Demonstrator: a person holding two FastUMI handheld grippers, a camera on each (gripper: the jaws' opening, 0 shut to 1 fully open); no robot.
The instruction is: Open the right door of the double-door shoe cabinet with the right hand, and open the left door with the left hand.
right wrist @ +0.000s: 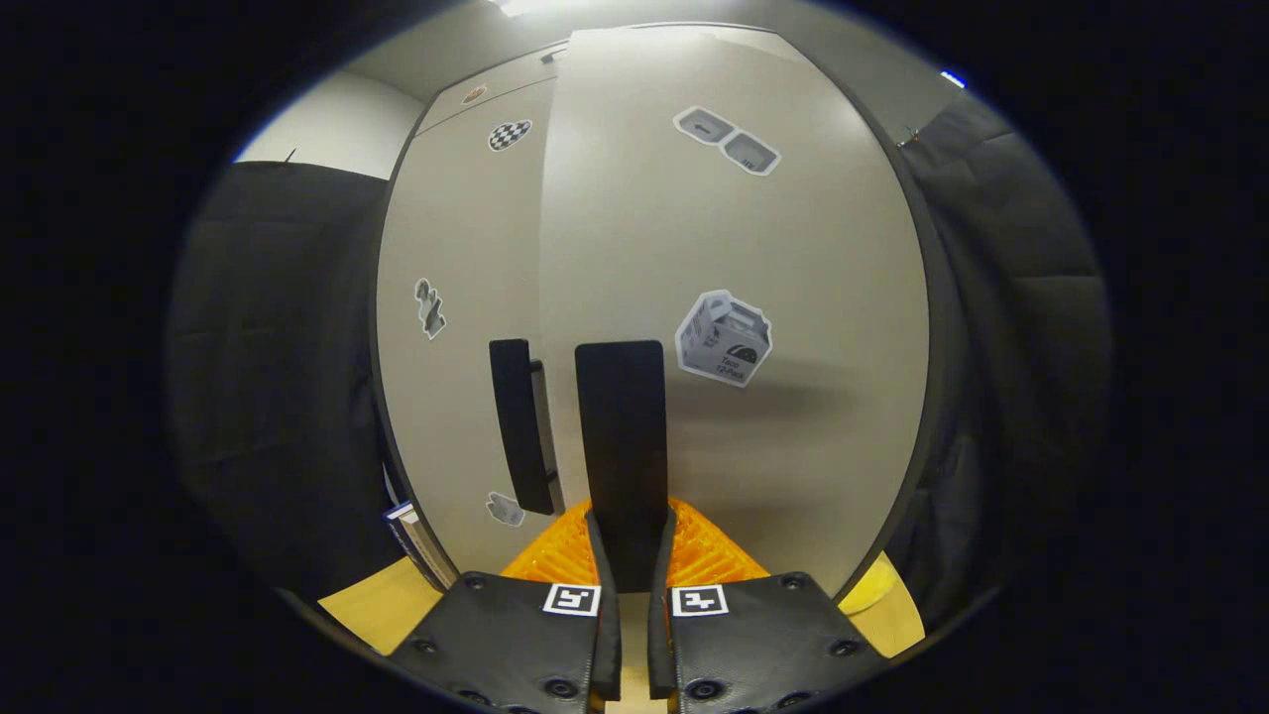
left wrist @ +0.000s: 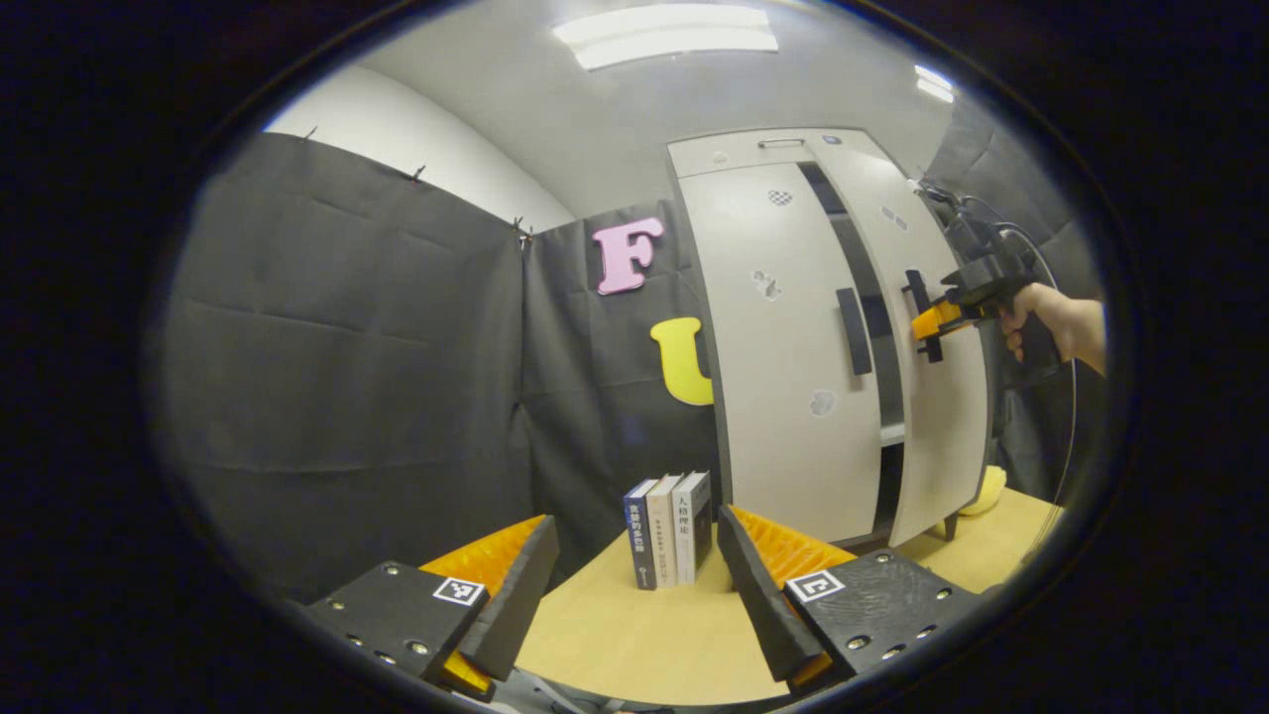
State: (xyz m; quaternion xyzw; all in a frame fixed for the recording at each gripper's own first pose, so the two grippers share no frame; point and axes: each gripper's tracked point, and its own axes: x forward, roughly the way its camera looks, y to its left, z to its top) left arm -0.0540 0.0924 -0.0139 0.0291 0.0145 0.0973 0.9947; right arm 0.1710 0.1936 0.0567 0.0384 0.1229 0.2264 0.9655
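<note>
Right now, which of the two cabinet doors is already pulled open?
The right door, swung ajar with a dark gap beside it; the right gripper is clamped on its black handle. The left door sits flush, its handle untouched.

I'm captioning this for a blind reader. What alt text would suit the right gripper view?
The right gripper, seen close up, has both fingers closed on the black vertical handle of the cabinet's right door, which stands slightly proud of the left door. The left door's own black handle is untouched, and stickers dot both pale doors.
</note>
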